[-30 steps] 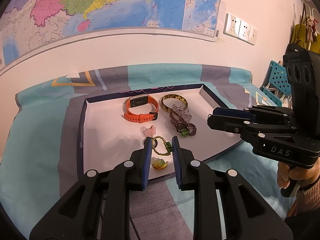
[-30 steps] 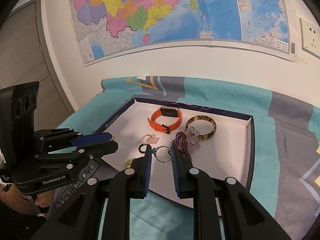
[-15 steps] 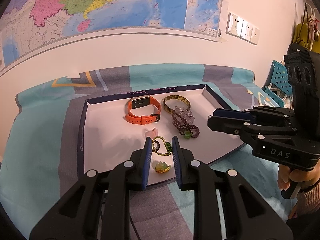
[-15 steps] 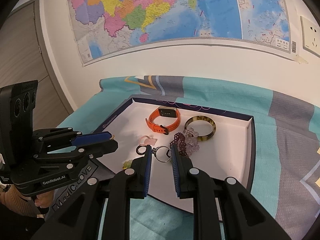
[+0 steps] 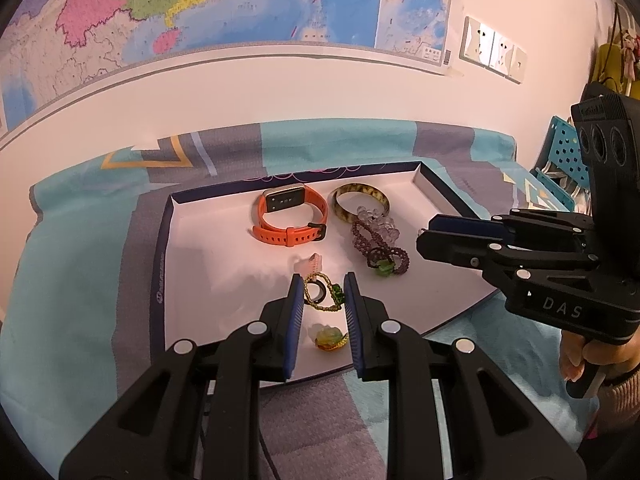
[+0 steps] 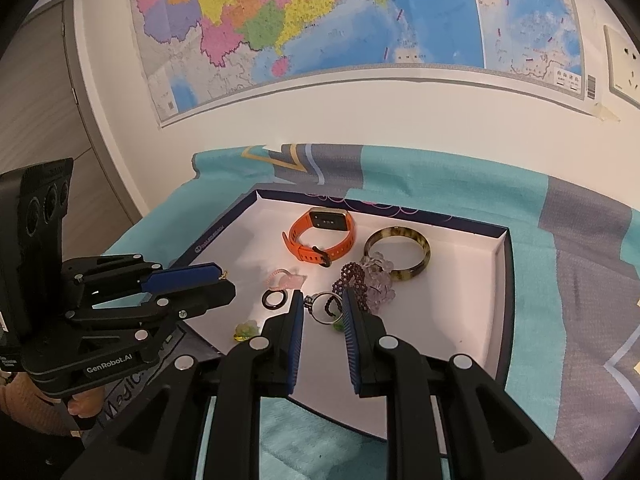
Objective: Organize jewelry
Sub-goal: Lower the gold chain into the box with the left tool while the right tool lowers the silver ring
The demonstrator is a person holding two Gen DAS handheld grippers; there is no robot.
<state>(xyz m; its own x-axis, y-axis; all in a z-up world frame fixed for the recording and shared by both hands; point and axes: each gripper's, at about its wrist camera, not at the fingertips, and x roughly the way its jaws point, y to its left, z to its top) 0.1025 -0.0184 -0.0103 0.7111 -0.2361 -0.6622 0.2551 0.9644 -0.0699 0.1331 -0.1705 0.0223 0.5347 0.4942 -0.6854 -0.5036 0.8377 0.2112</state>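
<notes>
A white tray [image 5: 208, 256] with a dark rim lies on a teal and grey cloth. In it are an orange watch [image 5: 290, 216], a tortoiseshell bangle [image 5: 360, 200], a purple bead bracelet [image 5: 380, 252], clear beads [image 5: 376, 220], a pink ring [image 5: 308, 264], a black ring with a green cord [image 5: 320, 294] and a yellow-green charm [image 5: 328, 338]. My left gripper [image 5: 322, 280] is open above the near part of the tray, over the cord. My right gripper [image 6: 322, 298] is open over a silver ring [image 6: 320, 312]. Both are empty.
A wall with a map [image 6: 320, 20] stands behind the table. Sockets [image 5: 492, 54] are on the wall at the right. A blue perforated rack [image 5: 564, 160] stands to the far right. A door [image 6: 36, 120] is at the left.
Both grippers have drawn back slightly and risen a little; the tray items sit a bit farther away. Nothing was picked up.
</notes>
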